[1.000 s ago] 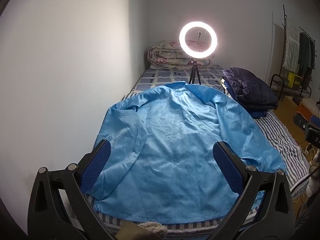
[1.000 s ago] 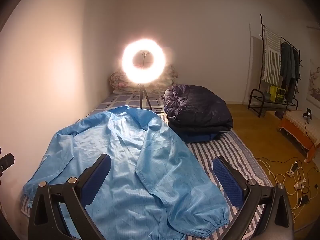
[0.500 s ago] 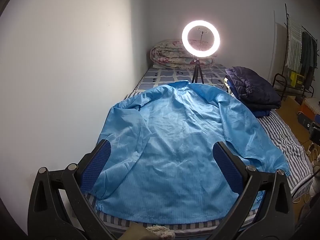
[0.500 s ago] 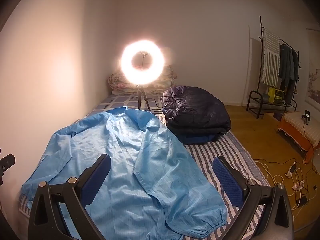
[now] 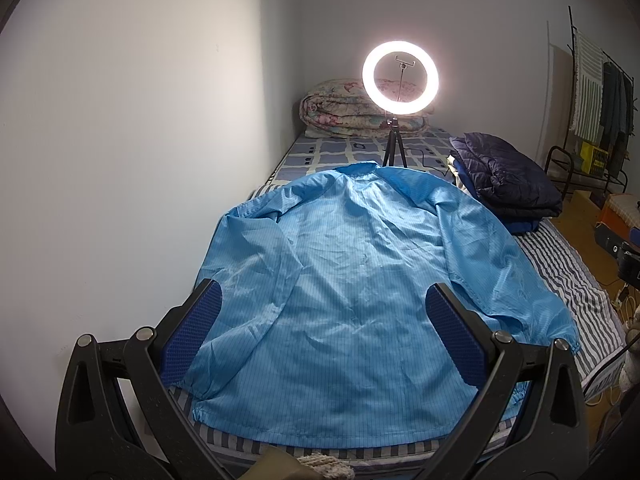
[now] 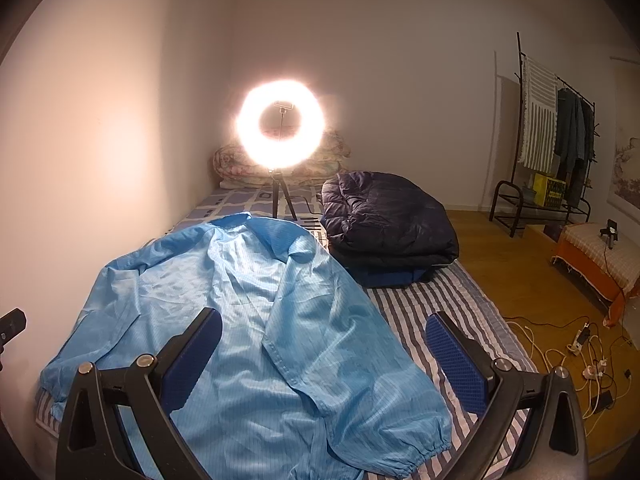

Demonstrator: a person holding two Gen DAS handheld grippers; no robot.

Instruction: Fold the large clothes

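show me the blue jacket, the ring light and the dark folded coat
blue jacket (image 5: 352, 300), left wrist view, middle of its back
ring light (image 5: 400, 77), left wrist view, its glowing rim
dark folded coat (image 6: 388, 220), right wrist view, its top

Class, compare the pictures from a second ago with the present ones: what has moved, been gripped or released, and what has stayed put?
Only the views shifted slightly: in the left view the ring light now sits a little further right, in the right view a little lower. Nothing was gripped or released. Both the left claw and the right claw stay open and empty above the jacket, which lies spread flat on the bed as before.
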